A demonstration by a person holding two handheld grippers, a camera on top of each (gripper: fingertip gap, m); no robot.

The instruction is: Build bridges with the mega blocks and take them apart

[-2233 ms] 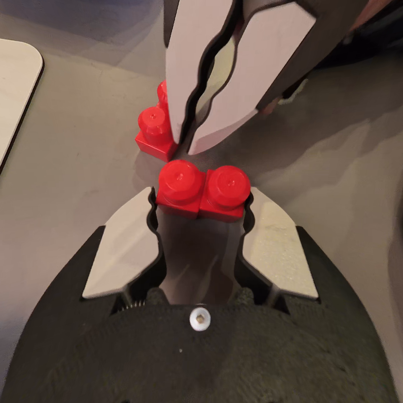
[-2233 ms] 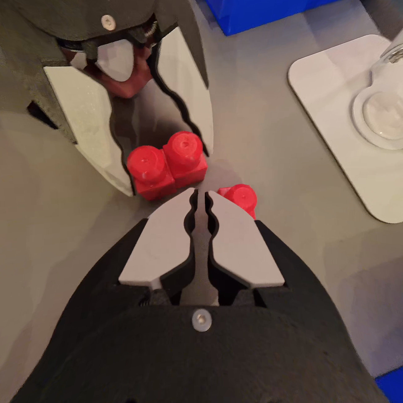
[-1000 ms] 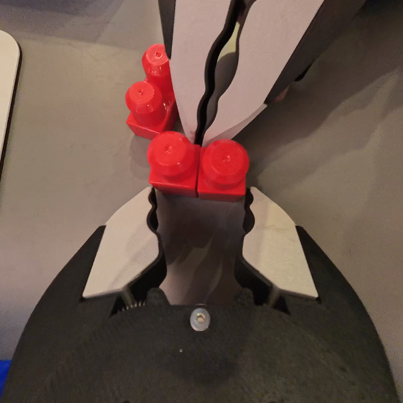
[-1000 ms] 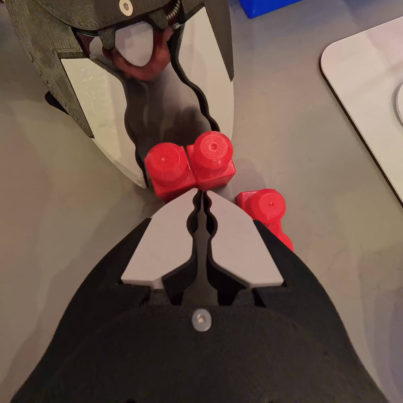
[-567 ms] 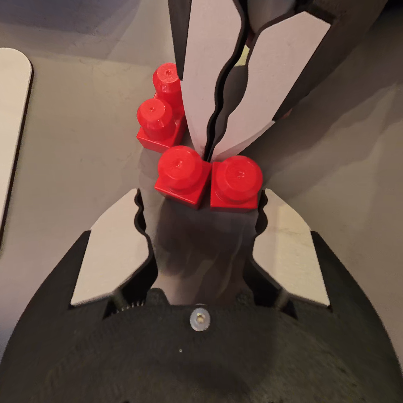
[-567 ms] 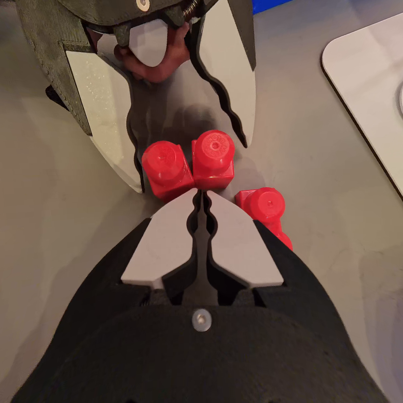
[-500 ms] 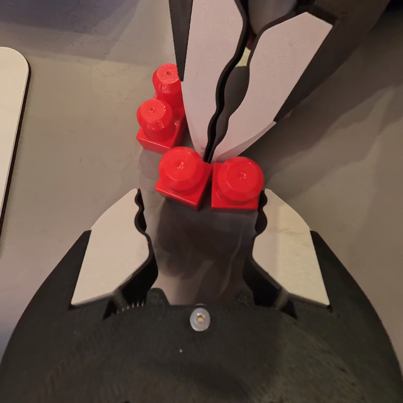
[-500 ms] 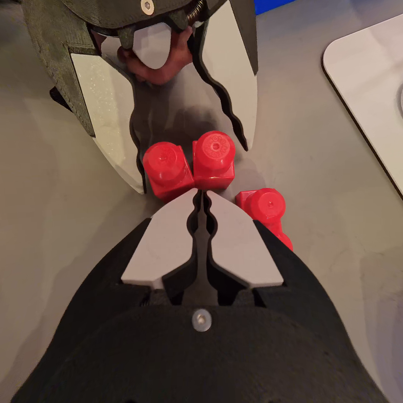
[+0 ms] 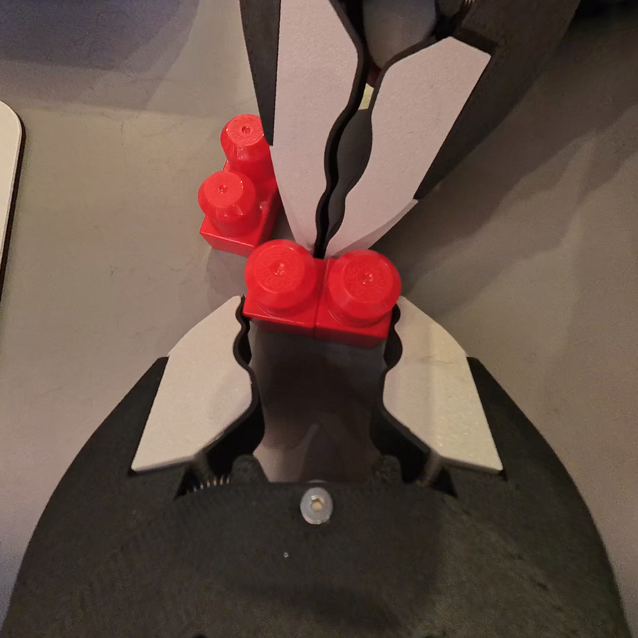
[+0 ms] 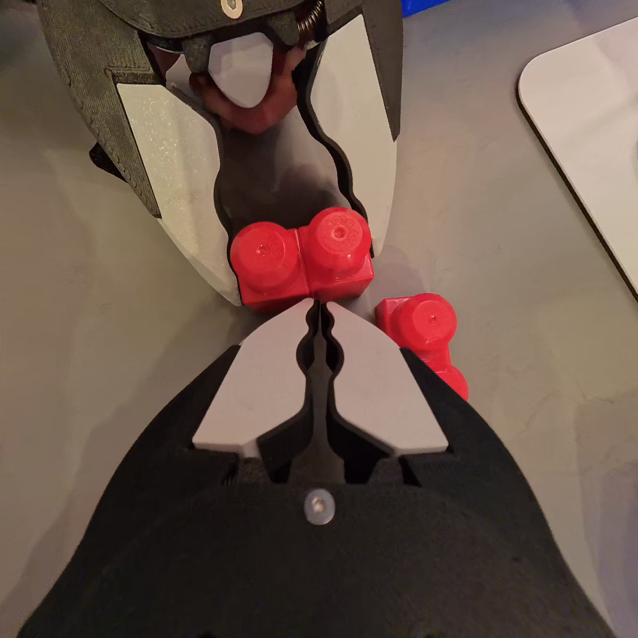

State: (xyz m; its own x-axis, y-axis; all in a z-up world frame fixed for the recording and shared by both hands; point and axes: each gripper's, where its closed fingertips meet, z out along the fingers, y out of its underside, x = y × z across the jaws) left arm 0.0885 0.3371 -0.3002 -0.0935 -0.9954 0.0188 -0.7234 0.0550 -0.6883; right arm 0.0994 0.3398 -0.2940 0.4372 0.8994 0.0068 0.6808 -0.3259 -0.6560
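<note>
Two red single-stud blocks [image 9: 281, 290] [image 9: 359, 297] stand side by side on the grey table. My left gripper [image 9: 317, 307] is shut on the pair, one pad pressing on each outer side; the right wrist view [image 10: 303, 269] shows the same. My right gripper [image 10: 316, 303] is shut and holds nothing. Its tips rest against the seam of the pair, on the side away from the left gripper, as the left wrist view [image 9: 321, 253] also shows. A red two-stud block [image 9: 238, 193] lies loose beside the right gripper's fingers [image 10: 424, 338].
A white board with rounded corners [image 10: 587, 138] lies to the right of the blocks; its edge shows at the left of the left wrist view [image 9: 8, 165]. A blue object [image 10: 414, 8] sits at the far edge. A hand [image 10: 248, 114] holds the left gripper. The red two-stud block [image 9: 238, 193] is about equally far from each gripper, around 5 cm. It is also in sight in the right wrist view [image 10: 413, 320].
The left jaws opened wider half a second ago and one single block sat askew. They have closed again on the pair, pressing the two blocks square together. The right gripper stayed shut at the seam.
</note>
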